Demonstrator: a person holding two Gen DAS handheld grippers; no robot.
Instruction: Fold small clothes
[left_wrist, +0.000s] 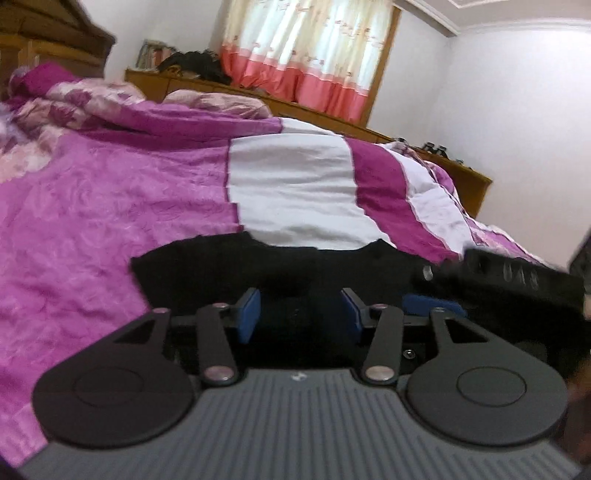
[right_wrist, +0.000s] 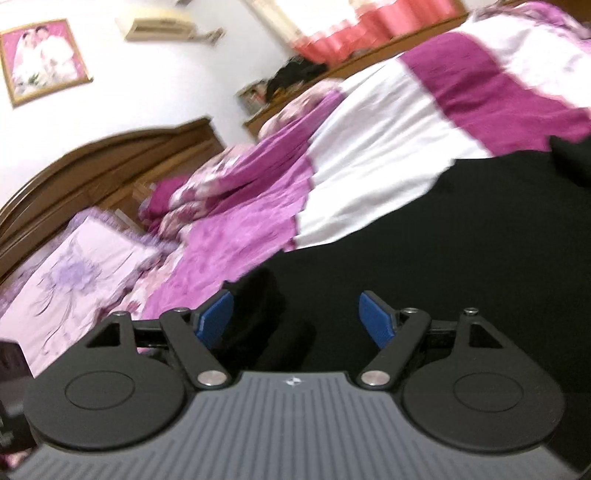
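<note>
A black garment (left_wrist: 295, 266) lies flat on the bed, just ahead of my left gripper (left_wrist: 301, 314). The left gripper is open, its blue pads (left_wrist: 248, 314) low over the near part of the cloth, nothing between them. In the right wrist view the same black garment (right_wrist: 443, 240) fills the right half. My right gripper (right_wrist: 295, 321) is open above it, and a raised fold of the black cloth (right_wrist: 255, 295) sits beside the left blue pad (right_wrist: 214, 319). The other gripper's black body (left_wrist: 498, 277) shows at the right of the left wrist view.
The bed is covered by a purple, magenta and white quilt (left_wrist: 110, 206) with a bunched duvet and pillows (right_wrist: 85, 266) near the wooden headboard (right_wrist: 92, 158). A wooden ledge (left_wrist: 332, 118) and pink curtains (left_wrist: 314, 55) stand behind the bed.
</note>
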